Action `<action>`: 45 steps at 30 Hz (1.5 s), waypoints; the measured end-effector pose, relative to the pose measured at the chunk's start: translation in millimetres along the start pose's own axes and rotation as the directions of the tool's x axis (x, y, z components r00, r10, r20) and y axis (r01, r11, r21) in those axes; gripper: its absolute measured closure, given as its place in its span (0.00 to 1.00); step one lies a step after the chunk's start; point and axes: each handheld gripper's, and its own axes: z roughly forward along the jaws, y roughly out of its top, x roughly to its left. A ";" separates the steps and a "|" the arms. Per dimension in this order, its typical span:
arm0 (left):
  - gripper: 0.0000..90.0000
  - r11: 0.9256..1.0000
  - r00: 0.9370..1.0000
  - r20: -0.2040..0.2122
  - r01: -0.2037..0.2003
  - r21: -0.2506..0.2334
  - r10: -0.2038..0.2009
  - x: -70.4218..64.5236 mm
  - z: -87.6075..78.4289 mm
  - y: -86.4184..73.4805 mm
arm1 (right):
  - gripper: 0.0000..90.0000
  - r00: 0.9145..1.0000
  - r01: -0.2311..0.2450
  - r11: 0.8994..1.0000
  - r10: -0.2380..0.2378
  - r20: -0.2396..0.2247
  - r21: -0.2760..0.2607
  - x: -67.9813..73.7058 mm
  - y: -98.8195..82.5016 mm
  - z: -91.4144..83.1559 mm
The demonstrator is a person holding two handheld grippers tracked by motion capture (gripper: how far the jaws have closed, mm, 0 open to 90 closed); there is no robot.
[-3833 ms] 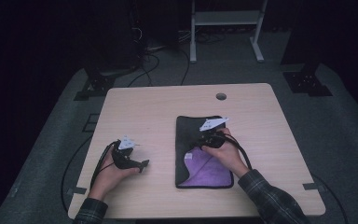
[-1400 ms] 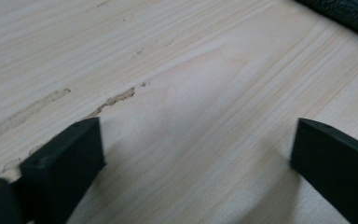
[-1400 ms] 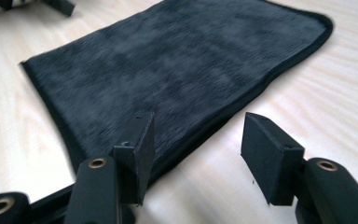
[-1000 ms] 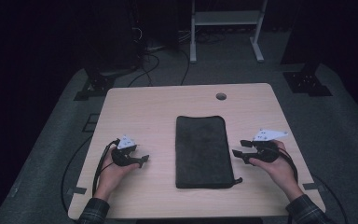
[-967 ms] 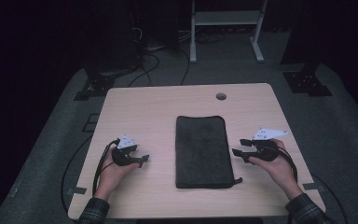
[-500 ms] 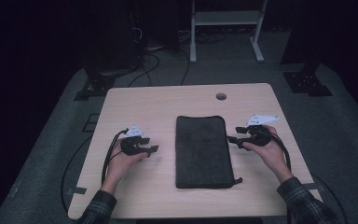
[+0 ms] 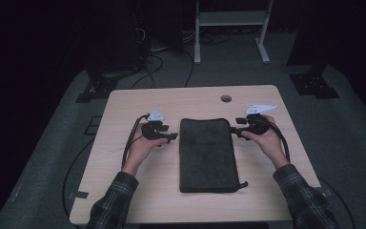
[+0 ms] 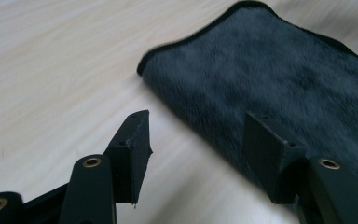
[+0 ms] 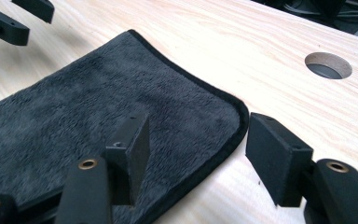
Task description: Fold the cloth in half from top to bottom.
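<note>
A dark grey folded towel (image 7: 207,155) lies flat in the middle of the table, its far corners close to both grippers. My left gripper (image 7: 170,137) is open beside the towel's far left corner (image 8: 144,65); one jaw hangs over bare wood, the other over the towel (image 8: 279,88). My right gripper (image 7: 235,128) is open at the far right corner (image 9: 240,109), one jaw above the towel (image 9: 98,116) and one above the wood. Nothing sits between either pair of jaws. The left gripper's jaws (image 9: 9,21) appear across the towel in the right gripper view.
The light wooden table (image 7: 138,191) has a round cable hole (image 7: 226,98), also seen as the hole (image 9: 328,65) near the right gripper. A short cord sticks out at the towel's near right corner (image 7: 242,183). Beyond the table are cables and a white stand (image 7: 228,19) on the dark floor.
The purple inner side seen earlier is covered; the towel lies folded and dark. Both grippers have moved forward and inward from the table's sides to the towel's far corners.
</note>
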 end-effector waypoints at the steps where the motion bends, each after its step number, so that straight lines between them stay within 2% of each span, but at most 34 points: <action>1: 0.46 1.000 1.000 -0.003 -0.004 0.000 0.004 1.9 3.9 4.4 | 0.43 1.000 -0.002 1.000 0.002 0.001 0.002 -2.2 1.5 2.8; 6: 0.46 1.000 1.000 -0.015 0.011 -0.005 -0.011 10.1 20.4 20.0 | 0.45 1.000 -0.017 1.000 0.017 0.016 0.016 -14.0 9.7 22.5; 7: 0.46 1.000 1.000 -0.017 0.004 -0.002 -0.004 13.1 23.8 22.8 | 0.44 0.999 -0.030 0.999 0.030 0.013 0.020 -18.1 10.7 30.8; 8: 0.46 1.000 1.000 -0.021 0.012 0.001 -0.012 14.7 27.7 24.8 | 0.44 0.999 -0.030 0.999 0.030 0.013 0.020 -18.1 10.7 30.8; 10: 0.46 1.000 1.000 -0.030 0.011 0.025 -0.010 19.5 40.9 28.7 | 0.45 0.999 -0.034 0.999 0.033 0.031 0.035 -23.4 11.2 45.0; 12: 0.46 1.000 1.000 -0.030 0.004 0.028 -0.003 20.4 45.1 29.2 | 0.45 0.999 -0.044 0.999 0.043 0.031 0.028 -24.7 10.6 48.9; 15: 0.46 0.999 1.000 -0.017 0.015 0.036 -0.014 21.3 58.0 29.2 | 0.45 0.998 -0.055 0.998 0.054 0.043 0.040 -29.2 4.9 59.7; 17: 0.48 0.999 1.000 -0.030 0.002 0.043 -0.001 21.8 65.6 29.2 | 0.45 0.997 -0.059 0.996 0.057 0.047 0.060 -31.6 -0.5 66.5; 19: 0.49 0.999 1.000 -0.030 0.008 0.047 -0.007 22.9 70.3 29.0 | 0.45 0.997 -0.061 0.997 0.059 0.042 0.053 -32.2 -2.0 69.3; 25: 0.56 0.996 1.000 -0.015 0.023 0.084 -0.022 25.7 80.2 25.5 | 0.44 0.999 -0.041 0.996 0.039 0.022 0.083 -30.3 -5.4 78.4; 30: 0.64 0.997 0.999 0.027 0.032 0.076 -0.034 29.1 82.8 21.7 | 0.54 1.000 -0.017 0.996 0.017 0.002 0.088 -28.4 -5.7 78.0; 32: 0.73 0.996 0.997 0.057 0.050 0.080 -0.055 30.0 82.6 21.4 | 0.59 1.000 -0.023 0.996 0.023 -0.005 0.085 -28.8 -5.9 77.6; 34: 0.86 0.995 0.995 0.073 0.059 0.080 -0.065 29.2 83.0 21.1 | 0.73 0.999 -0.043 0.996 0.045 -0.024 0.079 -28.9 -6.7 76.8; 36: 0.89 0.994 0.995 0.076 0.065 0.083 -0.071 28.5 83.1 21.1 | 0.76 0.998 -0.049 0.996 0.051 -0.029 0.078 -28.9 -6.9 76.8; 39: 0.92 0.994 0.994 0.077 0.072 0.087 -0.078 27.8 82.7 21.5 | 0.86 0.997 -0.064 0.994 0.069 -0.044 0.087 -27.6 -7.0 76.4; 45: 0.93 0.995 0.995 0.061 0.074 0.068 -0.078 27.3 79.2 25.8 | 0.91 0.997 -0.071 0.991 0.072 -0.005 0.117 -22.2 -0.4 75.8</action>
